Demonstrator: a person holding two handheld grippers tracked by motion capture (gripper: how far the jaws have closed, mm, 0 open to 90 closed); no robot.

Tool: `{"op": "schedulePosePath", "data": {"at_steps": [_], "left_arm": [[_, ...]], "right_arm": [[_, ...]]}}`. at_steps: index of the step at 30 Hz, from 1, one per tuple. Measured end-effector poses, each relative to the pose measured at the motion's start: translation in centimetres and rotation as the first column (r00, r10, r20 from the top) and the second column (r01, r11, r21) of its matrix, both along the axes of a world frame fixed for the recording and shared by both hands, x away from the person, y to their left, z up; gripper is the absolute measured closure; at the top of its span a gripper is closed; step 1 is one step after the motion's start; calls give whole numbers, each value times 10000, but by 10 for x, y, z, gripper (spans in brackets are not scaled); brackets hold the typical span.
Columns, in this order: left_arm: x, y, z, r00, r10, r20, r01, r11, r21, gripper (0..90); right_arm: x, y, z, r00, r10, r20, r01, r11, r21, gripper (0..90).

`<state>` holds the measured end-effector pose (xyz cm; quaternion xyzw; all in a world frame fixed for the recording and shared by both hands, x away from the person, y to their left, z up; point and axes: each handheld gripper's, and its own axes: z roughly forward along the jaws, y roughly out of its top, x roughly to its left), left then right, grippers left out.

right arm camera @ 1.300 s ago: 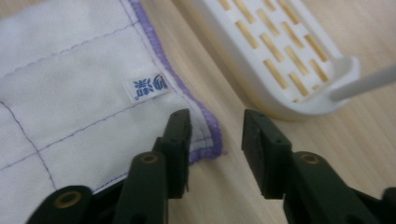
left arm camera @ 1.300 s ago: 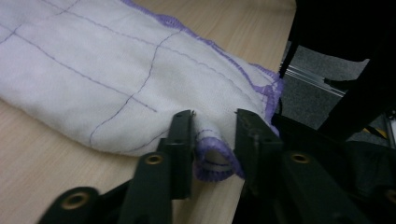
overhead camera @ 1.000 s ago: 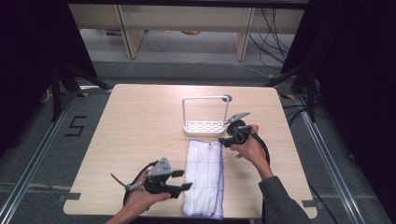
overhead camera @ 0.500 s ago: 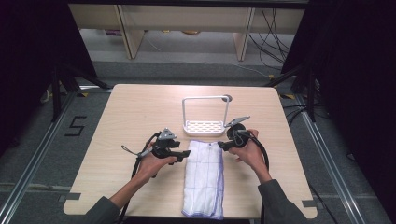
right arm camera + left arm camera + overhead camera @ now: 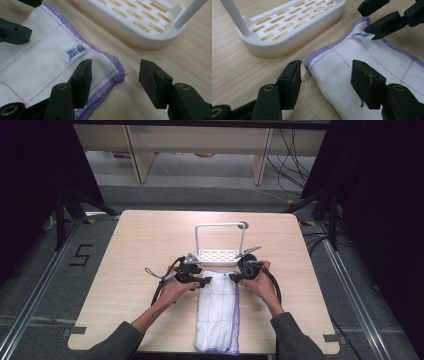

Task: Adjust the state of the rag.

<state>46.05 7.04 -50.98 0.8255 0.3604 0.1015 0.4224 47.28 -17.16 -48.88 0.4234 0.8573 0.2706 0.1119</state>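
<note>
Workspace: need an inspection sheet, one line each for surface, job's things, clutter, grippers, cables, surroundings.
Surface: light wooden table, flat.
Job's things: folded white cloth with purple hem, lying lengthwise; its far edge is near the white rack, apart from it.
Clutter: nothing seen.
Grippers: left gripper open, jaws astride the cloth's far left corner; right gripper open, astride the far right corner by the label; neither pinches yet.
Cables: black cable trails from the right gripper.
Surroundings: grey floor, dark curtains, shelving behind.

grey floor (image 5: pixel 200 200) under black drapes (image 5: pixel 30 170); pale shelving (image 5: pixel 200 140), perhaps wooden, stands behind.
</note>
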Motion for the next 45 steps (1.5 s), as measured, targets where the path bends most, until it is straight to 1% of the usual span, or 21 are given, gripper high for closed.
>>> {"op": "schedulePosePath", "data": {"at_steps": [2,3,5,7,8,11,13,15,16,21,22,23,28,31,33,34,35,37,40,41,45], "left_arm": [[2,0,-2,9998,-136,-107,137,9999,27,434],[4,0,-3,9997,-196,-133,197,9998,84,444],[4,-1,-6,9997,-181,-192,182,9998,73,469],[5,-1,-7,9995,-273,-168,275,9995,162,485],[5,-2,-8,9996,-251,-136,254,9995,164,492],[5,-1,-8,9994,-336,-120,337,9994,127,505],[5,-1,-8,9994,-357,-17,357,9992,156,576],[3,-3,-8,9977,-677,99,675,9975,213,643],[3,-3,-8,9977,-677,99,675,9975,213,671],[1,-4,-8,9948,-961,327,953,9951,267,797],[0,-3,-9,9954,-885,367,884,9961,52,812],[0,-2,-8,9949,-931,383,923,9955,224,817],[-1,1,-5,9938,-1017,455,1011,9947,171,834],[-3,3,-3,9937,-939,603,930,9955,182,836],[-4,4,-1,9942,-855,655,858,9963,-22,835],[-5,5,1,9942,-822,696,827,9966,-39,835],[-6,6,3,9937,-853,721,859,9963,-51,836],[-7,7,5,9937,-803,784,816,9966,-131,836],[-9,11,12,9925,-897,828,911,9958,-129,835],[-10,11,13,9929,-829,851,858,9958,-312,835],[-14,12,19,9928,-767,924,810,9957,-442,834]], "right_arm": [[0,1,-2,10000,27,2,-27,10000,-56,446],[2,1,-4,9995,318,48,-318,9995,6,445],[2,2,-4,9999,75,83,-74,9999,-115,441],[3,1,-6,9995,209,217,-206,9997,-126,440],[2,2,-7,9999,-146,-70,146,9999,2,440],[2,1,-7,10000,74,24,-74,10000,34,445],[2,2,-7,9998,139,-126,-138,9998,108,486],[0,3,-6,9999,128,-81,-127,9999,70,562],[-1,5,-6,9995,85,-305,-75,9994,324,592],[0,3,-8,9990,425,-126,-417,9974,588,716],[0,3,-8,9975,693,-131,-680,9943,820,777],[0,3,-8,9971,761,-2,-759,9946,708,797],[-1,4,-6,9979,640,25,-640,9946,822,838],[-2,5,-4,9959,738,521,-778,9938,791,849],[-3,6,-3,9950,780,619,-829,9934,797,850],[-5,6,1,9962,794,366,-823,9928,870,851],[-5,7,1,9951,751,638,-808,9924,931,852],[-7,6,6,9937,982,535,-1035,9888,1072,852],[-10,5,12,9913,969,891,-1090,9836,1435,853],[-12,4,15,9908,1031,875,-1146,9837,1386,854],[-16,4,20,9870,1168,1102,-1311,9825,1322,854]]}}
